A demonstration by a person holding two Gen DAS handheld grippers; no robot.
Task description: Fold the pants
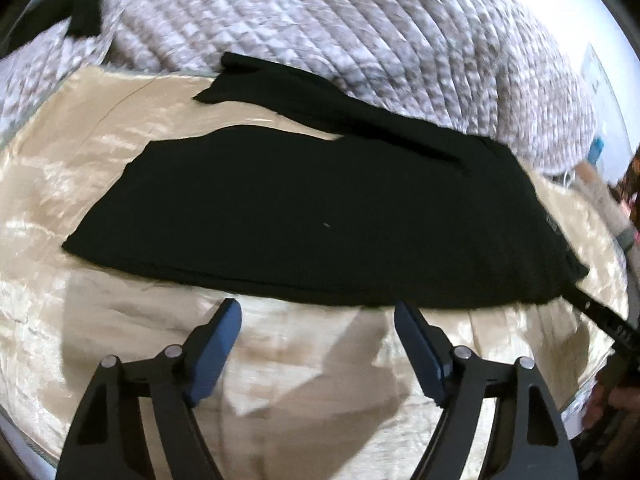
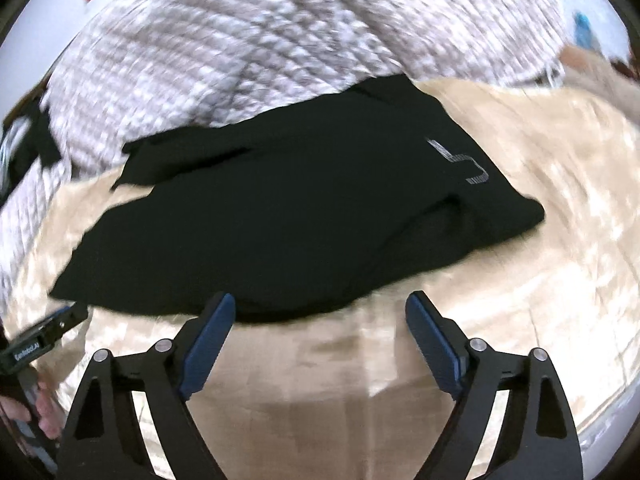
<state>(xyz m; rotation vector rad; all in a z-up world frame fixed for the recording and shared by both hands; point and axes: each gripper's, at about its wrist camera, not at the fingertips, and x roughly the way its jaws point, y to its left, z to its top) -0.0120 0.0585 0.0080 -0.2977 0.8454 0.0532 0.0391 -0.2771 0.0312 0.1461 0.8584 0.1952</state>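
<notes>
Black pants (image 2: 288, 220) bear an unreadable grey logo (image 2: 460, 160); both grippers' fingers (image 1: 224, 344) (image 2: 212, 340) stand apart, empty.

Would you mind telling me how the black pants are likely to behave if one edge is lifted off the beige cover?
The black pants lie flat in soft layers, so they would probably drape and sag rather than hold shape. They look thin, so likely light. The beige cover beneath looks glossy, so a push may slide or bunch them.

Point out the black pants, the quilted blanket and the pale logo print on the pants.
black pants (image 1: 280, 216), left wrist view, middle of fabric
quilted blanket (image 2: 240, 48), right wrist view, top surface
logo print (image 2: 464, 160), right wrist view, centre
</notes>
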